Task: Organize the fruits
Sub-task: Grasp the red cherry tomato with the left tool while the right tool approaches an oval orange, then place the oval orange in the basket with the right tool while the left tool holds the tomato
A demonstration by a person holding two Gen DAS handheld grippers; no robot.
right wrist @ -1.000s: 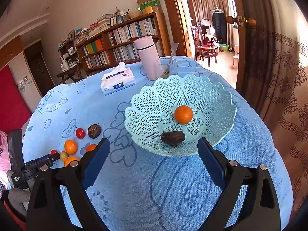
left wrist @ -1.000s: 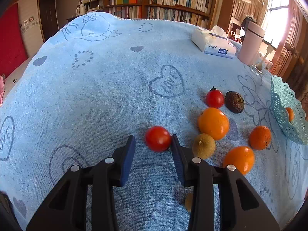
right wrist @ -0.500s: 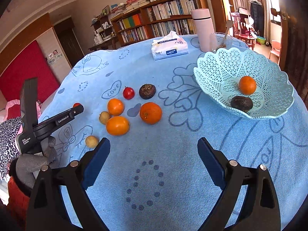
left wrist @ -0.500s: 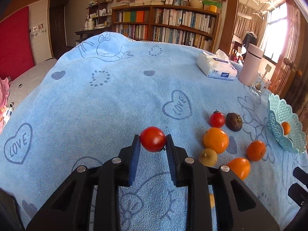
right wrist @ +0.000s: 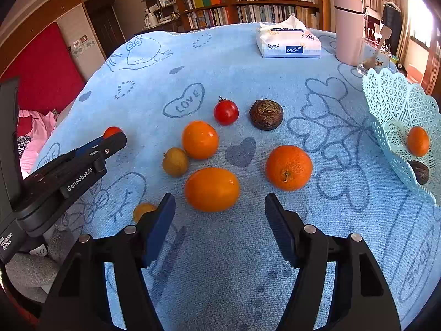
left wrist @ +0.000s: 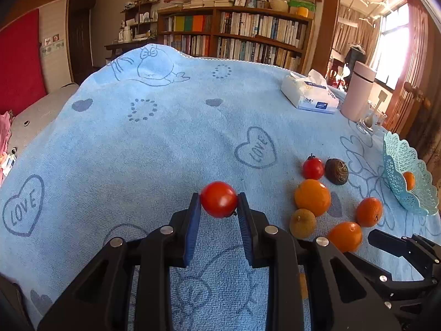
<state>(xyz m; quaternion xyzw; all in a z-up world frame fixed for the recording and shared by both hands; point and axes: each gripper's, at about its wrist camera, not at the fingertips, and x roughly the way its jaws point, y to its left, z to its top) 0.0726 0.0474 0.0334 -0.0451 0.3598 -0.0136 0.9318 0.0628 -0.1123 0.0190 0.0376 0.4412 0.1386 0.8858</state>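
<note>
Since a second earlier, the left gripper [left wrist: 219, 201] had closed its blue pads on the red tomato [left wrist: 218, 199] and raised it off the blue cloth [left wrist: 165, 143], while the right gripper [right wrist: 220, 207] had swung away from the lattice basket [right wrist: 397, 104] to face the loose fruit. That tomato looked round, glossy and evenly red, pinched at its sides between the fingertips. The right gripper stood wide open and empty, hovering just short of an oval orange [right wrist: 211, 189]. Beyond it lay two more oranges [right wrist: 288, 167], a second tomato [right wrist: 226, 112], a wrinkled dark fruit [right wrist: 266, 114] and a small tan fruit [right wrist: 175, 162]. The basket held one small orange [right wrist: 417, 141] and a dark fruit.
</note>
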